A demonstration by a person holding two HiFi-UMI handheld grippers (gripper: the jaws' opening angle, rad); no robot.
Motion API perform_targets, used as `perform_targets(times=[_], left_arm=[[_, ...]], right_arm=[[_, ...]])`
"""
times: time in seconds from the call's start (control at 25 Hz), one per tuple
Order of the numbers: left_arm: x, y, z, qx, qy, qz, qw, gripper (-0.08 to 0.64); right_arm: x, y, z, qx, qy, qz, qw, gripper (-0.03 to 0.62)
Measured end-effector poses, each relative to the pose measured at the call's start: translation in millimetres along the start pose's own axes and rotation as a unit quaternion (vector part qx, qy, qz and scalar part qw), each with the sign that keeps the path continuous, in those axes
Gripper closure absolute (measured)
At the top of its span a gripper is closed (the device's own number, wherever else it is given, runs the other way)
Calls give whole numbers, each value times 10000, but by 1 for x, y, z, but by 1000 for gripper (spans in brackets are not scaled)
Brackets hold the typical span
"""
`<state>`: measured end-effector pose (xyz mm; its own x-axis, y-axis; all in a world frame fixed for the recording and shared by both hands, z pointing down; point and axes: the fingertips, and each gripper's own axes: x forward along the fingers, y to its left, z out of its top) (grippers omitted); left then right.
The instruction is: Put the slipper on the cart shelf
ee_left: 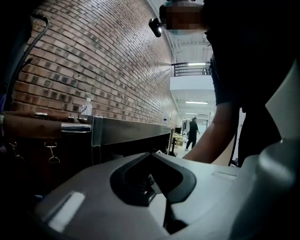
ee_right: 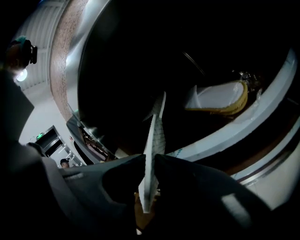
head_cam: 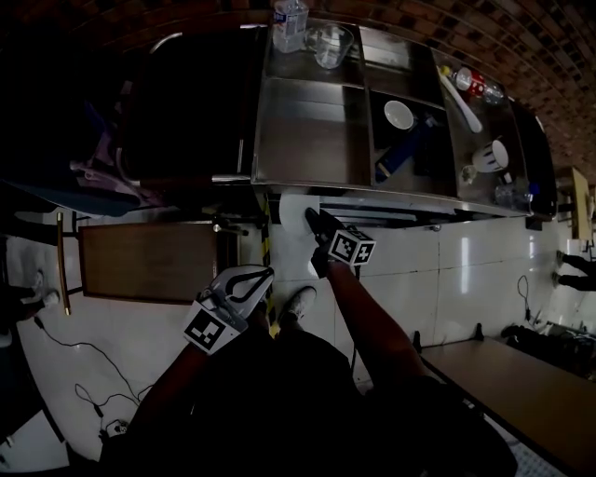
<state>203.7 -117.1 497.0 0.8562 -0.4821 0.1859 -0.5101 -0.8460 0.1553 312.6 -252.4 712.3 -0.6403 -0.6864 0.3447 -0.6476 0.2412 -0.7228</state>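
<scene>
While the person is standing at the front edge of the stainless steel cart (head_cam: 307, 140), the right gripper (ee_right: 150, 157) is pinching a white slipper (ee_right: 153, 140) between its jaws, which are pressing on it from both sides. The slipper is showing edge-on in the right gripper view, with its ribbed sole facing one jaw. In the head view it is hanging just in front of the cart, below the level of the top tray and above the white tiled floor (head_cam: 447, 270). A second slipper (ee_right: 219, 98), white with a yellowish sole, is lying deeper in the dark space ahead, seemingly on a lower cart shelf, though the view is too dim to confirm this. The left gripper (ee_left: 152, 159) is hovering beside the cart with its jaws pressed together and nothing between them. A water bottle (head_cam: 290, 23) and a glass bowl (head_cam: 331, 45) are standing on the top tray.
</scene>
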Motion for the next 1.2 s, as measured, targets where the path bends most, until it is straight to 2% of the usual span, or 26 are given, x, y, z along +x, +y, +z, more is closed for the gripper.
perform_targets(times=[0.12,0.48,0.64,0.76,0.88,1.0,1.2], left_arm=[[-3,6,-4,-76,42,50,10000,557],[-6,12,-11,-119,145,105,9998,557],[-11,15,-14,-166,133,165,9996,557],[-14,16,-16,-165,145,192,9996,557],[-17,16,-15,-153,126,214,9996,557],[-21,15,-16,-129,122,228,9996,557],[-25,11,-16,-135,83,269,9995,557]], right_arm=[[11,-11,15,-42,-108,-196,9997,532],[36,-26,41,-179,-253,-295,9991,531],[39,-31,44,-722,-162,-693,9948,518],[38,-33,52,-1226,-134,-1159,9856,499],[36,-37,56,-1706,-4,-1571,9727,450],[37,-39,58,-1981,157,-1741,9645,341],[29,-37,64,-2218,142,-1817,9579,305]])
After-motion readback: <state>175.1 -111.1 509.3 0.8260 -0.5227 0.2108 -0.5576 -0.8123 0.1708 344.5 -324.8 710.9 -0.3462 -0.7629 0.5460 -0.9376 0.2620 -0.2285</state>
